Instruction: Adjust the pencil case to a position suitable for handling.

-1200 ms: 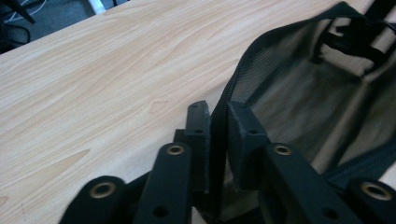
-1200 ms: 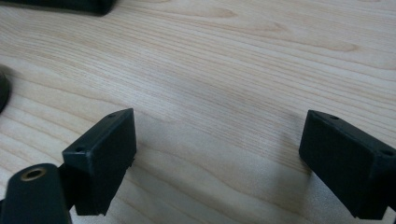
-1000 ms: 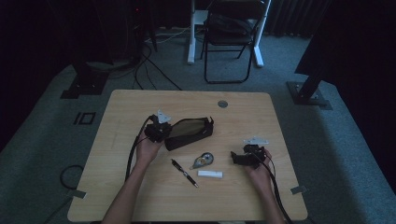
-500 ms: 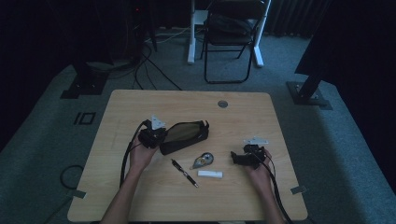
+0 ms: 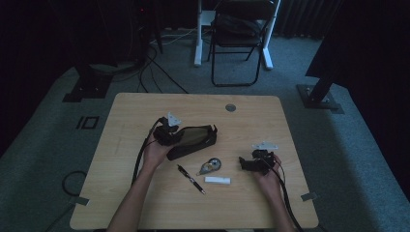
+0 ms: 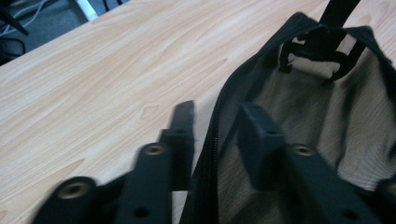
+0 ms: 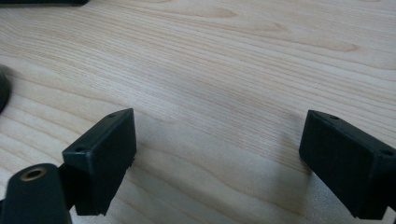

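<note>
Your left gripper (image 6: 212,135), jaws just opening, straddles the pouch (image 6: 303,107) rim unpinched; close squarely on the zipper edge.

We see a dim room with grey carpet (image 5: 348,159) around a light wooden table (image 5: 145,108). Beyond its far edge stands a black folding chair (image 5: 240,29) beside a white frame leg (image 5: 198,34). Cables (image 5: 159,63) trail across the floor at far left.

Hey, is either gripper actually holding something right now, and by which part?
Neither: left gripper has just been opening astride the black fabric pouch's zipper edge; right gripper is open.
</note>
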`<state>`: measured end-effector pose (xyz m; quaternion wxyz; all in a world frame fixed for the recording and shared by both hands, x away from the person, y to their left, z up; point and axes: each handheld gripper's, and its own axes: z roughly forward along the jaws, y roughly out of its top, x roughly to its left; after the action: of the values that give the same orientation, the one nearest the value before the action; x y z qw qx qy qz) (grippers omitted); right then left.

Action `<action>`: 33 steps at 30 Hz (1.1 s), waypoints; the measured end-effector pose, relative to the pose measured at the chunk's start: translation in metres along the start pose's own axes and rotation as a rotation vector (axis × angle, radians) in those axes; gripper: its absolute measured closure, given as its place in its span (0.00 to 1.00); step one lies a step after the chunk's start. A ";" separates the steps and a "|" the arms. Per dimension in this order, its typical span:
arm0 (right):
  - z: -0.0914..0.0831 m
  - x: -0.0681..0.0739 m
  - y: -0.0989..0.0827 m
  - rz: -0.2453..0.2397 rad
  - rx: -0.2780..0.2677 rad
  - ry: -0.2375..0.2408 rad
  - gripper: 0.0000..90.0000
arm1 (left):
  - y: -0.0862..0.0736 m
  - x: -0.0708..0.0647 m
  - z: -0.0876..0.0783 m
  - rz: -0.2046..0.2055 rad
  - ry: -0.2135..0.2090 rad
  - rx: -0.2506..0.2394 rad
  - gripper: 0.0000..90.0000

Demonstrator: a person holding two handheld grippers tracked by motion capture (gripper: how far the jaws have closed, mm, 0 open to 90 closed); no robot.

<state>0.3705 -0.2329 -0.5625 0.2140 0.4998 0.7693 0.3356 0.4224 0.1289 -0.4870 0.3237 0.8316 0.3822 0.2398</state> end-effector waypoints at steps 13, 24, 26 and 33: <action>0.000 0.000 0.000 -0.005 -0.001 0.003 0.12 | -0.024 0.006 -0.027 0.030 0.010 0.001 0.97; 0.000 0.000 0.000 -0.005 -0.002 0.003 0.12 | -0.044 0.006 -0.047 0.014 0.012 -0.014 0.97; 0.000 0.000 0.000 -0.005 -0.002 0.003 0.12 | -0.046 0.003 -0.049 0.017 0.013 -0.017 0.97; 0.000 0.000 0.000 -0.005 -0.002 0.003 0.12 | -0.050 -0.005 -0.054 0.026 0.015 -0.026 0.97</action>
<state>0.3705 -0.2329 -0.5627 0.2143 0.4972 0.7705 0.3364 0.3604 0.1691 -0.4868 0.3282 0.8305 0.3705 0.2553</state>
